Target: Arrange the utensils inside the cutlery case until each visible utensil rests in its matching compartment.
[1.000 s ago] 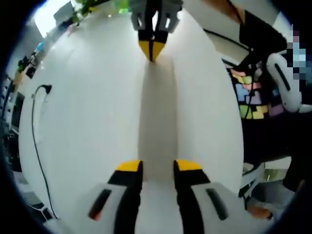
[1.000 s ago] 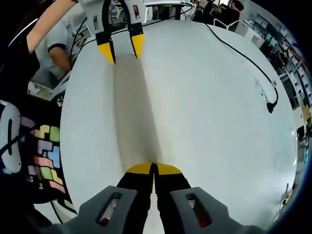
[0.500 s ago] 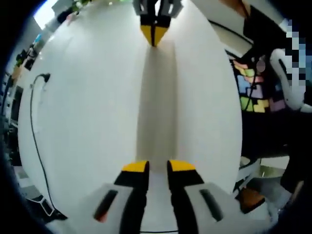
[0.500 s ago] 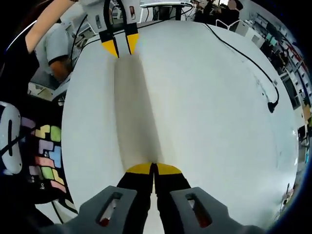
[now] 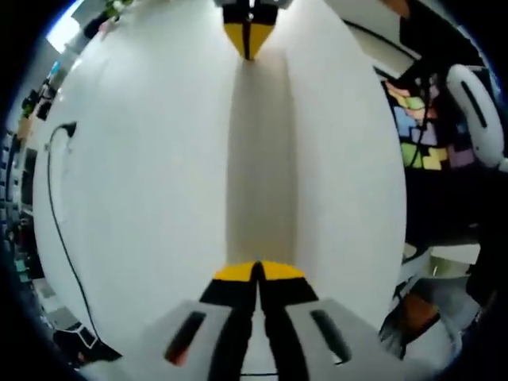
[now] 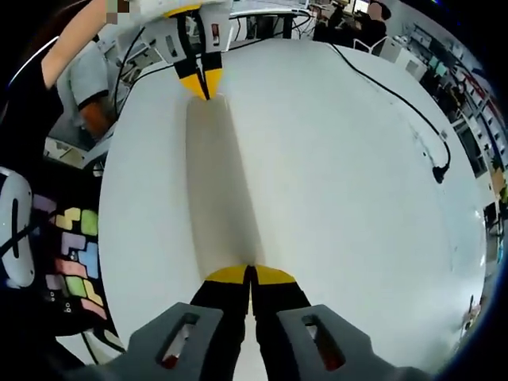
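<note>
Your left gripper [image 5: 255, 272] and right gripper [image 6: 251, 275] are both clenched on nothing over the table [image 6: 333, 175], facing at twelve o'clock, so sorting looks unstarted.

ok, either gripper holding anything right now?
Nothing held. Left gripper and right gripper are both shut on nothing, tips over the bare white table.

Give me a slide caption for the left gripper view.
Left claw shut over a bare white table, facing the shut right claw; a black cable trails along the table's edge.
</note>
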Motion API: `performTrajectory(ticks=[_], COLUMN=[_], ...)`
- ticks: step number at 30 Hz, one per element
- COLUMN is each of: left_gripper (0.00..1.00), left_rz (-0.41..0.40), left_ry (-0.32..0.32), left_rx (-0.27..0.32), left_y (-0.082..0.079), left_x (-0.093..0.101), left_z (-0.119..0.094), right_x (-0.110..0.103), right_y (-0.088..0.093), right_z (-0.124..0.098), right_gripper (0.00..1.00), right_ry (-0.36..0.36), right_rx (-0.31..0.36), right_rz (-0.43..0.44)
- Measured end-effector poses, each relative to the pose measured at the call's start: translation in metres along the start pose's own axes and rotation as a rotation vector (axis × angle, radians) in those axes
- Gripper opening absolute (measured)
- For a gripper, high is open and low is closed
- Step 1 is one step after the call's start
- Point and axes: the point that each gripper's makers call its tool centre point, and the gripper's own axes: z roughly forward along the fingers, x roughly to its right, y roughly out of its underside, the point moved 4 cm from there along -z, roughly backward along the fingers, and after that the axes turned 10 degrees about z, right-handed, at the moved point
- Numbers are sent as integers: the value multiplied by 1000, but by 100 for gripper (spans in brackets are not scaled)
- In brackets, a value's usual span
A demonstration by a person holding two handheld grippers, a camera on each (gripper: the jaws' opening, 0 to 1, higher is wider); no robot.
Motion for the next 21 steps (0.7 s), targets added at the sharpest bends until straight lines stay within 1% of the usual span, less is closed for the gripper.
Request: performTrajectory(ticks=[5,10,14,15,16,18,21], left_gripper=[1,0,0,0,0,0,0], left_rz=[3,-36,-57,-59,-35,-41,-40], left_ry=[-18,-37,-77,-86,-104,-122,-135], left_rx=[-15,-5,-7,-16,-36,-68,-98], left_y=[1,2,2,1,0,-1,-3], left_x=[0,1,4,4,5,5,5], left_z=[-1,-3,-3,-2,-2,-3,-2], right_x=[0,0,0,0,0,0,-1], right_y=[-1,-2,-2,-2,-3,-3,-3], right_z=[0,0,0,0,0,0,0], right_gripper=[0,0,0,0,0,0,0], right_ry=[-5,2,5,6,7,11,18], right_rx=[15,11,3,2,1,1,-2], right_rz=[6,6,7,8,11,13,14])
